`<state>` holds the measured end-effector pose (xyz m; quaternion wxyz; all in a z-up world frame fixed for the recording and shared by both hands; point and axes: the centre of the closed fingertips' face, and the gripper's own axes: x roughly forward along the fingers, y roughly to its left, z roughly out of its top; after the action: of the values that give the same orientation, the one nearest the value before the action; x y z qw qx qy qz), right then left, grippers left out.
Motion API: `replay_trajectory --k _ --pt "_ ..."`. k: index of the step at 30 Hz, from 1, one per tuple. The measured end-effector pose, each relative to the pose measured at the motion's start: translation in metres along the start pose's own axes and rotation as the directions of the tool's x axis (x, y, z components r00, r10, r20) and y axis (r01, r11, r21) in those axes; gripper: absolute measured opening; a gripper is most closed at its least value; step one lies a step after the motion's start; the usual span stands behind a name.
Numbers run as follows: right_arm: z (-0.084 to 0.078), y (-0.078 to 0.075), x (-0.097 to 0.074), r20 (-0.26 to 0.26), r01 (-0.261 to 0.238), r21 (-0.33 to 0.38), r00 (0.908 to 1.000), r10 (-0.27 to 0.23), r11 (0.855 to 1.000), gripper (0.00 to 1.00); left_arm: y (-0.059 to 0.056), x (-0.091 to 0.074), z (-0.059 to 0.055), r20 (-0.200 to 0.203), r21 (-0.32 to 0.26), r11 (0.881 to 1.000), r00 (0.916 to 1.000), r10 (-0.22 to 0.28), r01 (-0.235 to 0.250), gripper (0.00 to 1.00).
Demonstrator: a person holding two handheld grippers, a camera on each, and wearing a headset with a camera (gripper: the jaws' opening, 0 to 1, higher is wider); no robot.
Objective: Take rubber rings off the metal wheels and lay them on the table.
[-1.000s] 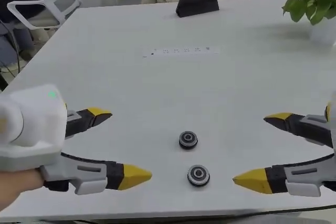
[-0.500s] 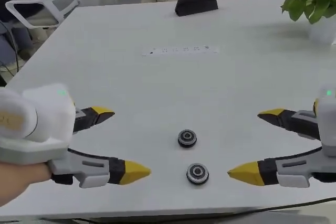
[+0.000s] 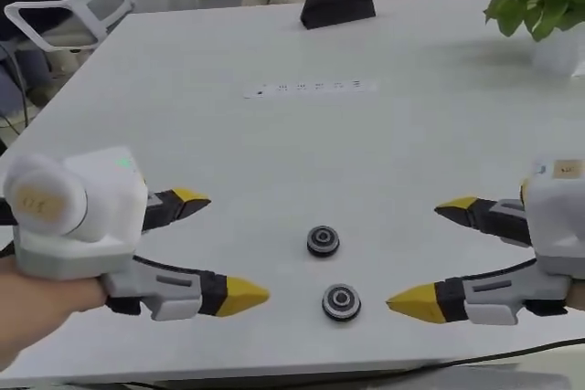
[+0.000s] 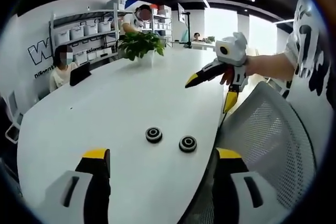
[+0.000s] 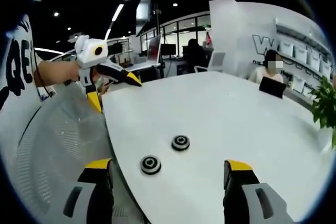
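The left tool [image 3: 219,246] is hanging with its jaws spread wide, gripping nothing. The right tool [image 3: 425,255] is gaping the same way, also empty. Both are showing curved grey-and-black jaws tapering to pointed yellow tips, under blocky white housings.

Two small round wheels [image 3: 323,240] are lying flat on the smooth, matte, pale grey table [image 3: 274,152]. They are sitting between the two tools' tips and touching neither. One is lying in line with the lower tips, the other just beyond it, level with the open gaps. Each is wearing a dark ring [image 3: 325,301] around a shiny hub, though where rubber is giving way to metal is hard to make out.

In the head view the left tool's housing is covering the roots of its jaws, and the picture's edge is cutting off the right tool.
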<state>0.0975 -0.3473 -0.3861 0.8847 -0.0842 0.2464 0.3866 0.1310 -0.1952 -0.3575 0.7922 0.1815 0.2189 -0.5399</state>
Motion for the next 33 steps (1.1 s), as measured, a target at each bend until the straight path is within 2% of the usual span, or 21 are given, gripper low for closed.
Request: replay_trajectory --k 12,33 --pt "-0.008 -0.001 0.010 -0.016 -0.010 -0.005 0.9998 0.009 1.000 0.82 -0.003 0.013 0.005 0.014 0.001 1.000 0.9996 -0.025 0.025 0.75" --pt "-0.020 0.000 0.025 -0.014 -0.040 -0.038 0.9991 0.039 0.998 0.72 -0.019 0.041 0.001 -0.008 0.047 0.994 0.9946 -0.103 0.103 0.71"
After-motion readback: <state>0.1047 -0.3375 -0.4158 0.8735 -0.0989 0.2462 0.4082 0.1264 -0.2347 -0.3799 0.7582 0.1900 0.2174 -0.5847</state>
